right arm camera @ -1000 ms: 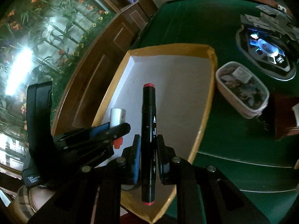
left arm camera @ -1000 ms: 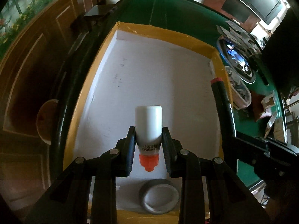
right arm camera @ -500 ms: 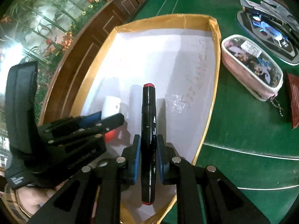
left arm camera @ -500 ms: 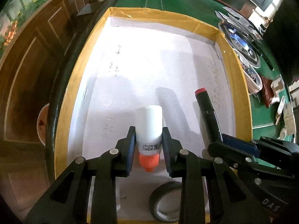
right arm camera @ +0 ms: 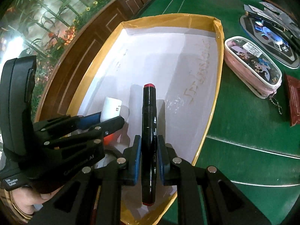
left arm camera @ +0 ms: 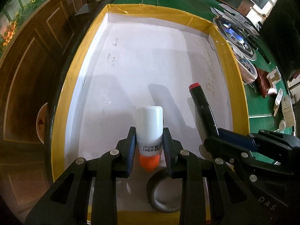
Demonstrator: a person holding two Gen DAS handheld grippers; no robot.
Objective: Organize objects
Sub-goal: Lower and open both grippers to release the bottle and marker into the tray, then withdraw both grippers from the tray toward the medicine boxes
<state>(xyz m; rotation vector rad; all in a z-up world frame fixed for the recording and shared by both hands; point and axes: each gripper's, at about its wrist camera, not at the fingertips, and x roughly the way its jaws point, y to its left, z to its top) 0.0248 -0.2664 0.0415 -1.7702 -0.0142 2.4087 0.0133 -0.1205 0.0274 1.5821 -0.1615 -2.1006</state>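
- While both grippers hang over the yellow-rimmed tray (left arm camera: 238, 71), the left gripper (left arm camera: 149, 146) keeps its jaws closed on a white tube (left arm camera: 149, 125), orange cap toward the camera, white end pointing to the far side.
- Beside it on the right, the right gripper (right arm camera: 148, 157) has its jaws clamped on a black marker (right arm camera: 149, 131) with red ends; the marker runs lengthwise between the pads and points far into the tray.
- Compared with a second ago, the tray's white floor fills far more of both wrist views, and its far rim sits higher in the picture: both grippers have come down closer to it.
- A second ago the marker showed at the right edge of the tray in the left wrist view; now it (left arm camera: 201, 108) lies over the white floor, nearer the tube.
- Neither grip has changed: tube and marker sit between the same pads, at the same spots.
- Below the left gripper a roll of dark tape (left arm camera: 165, 195) lies flat on the near floor of the tray, more of it showing than before.
- Whether the tube or the marker touches the tray floor, I cannot tell.
- Right of the tray on the green bench (right arm camera: 243, 121) lies a pink pencil case (right arm camera: 253, 69), apart from the tray's right rim; beyond it sits a dark round mat (right arm camera: 270, 43) with a lit device.
- At the lower left of the right wrist view, a hand (right arm camera: 28, 202) holds the left gripper's handle.
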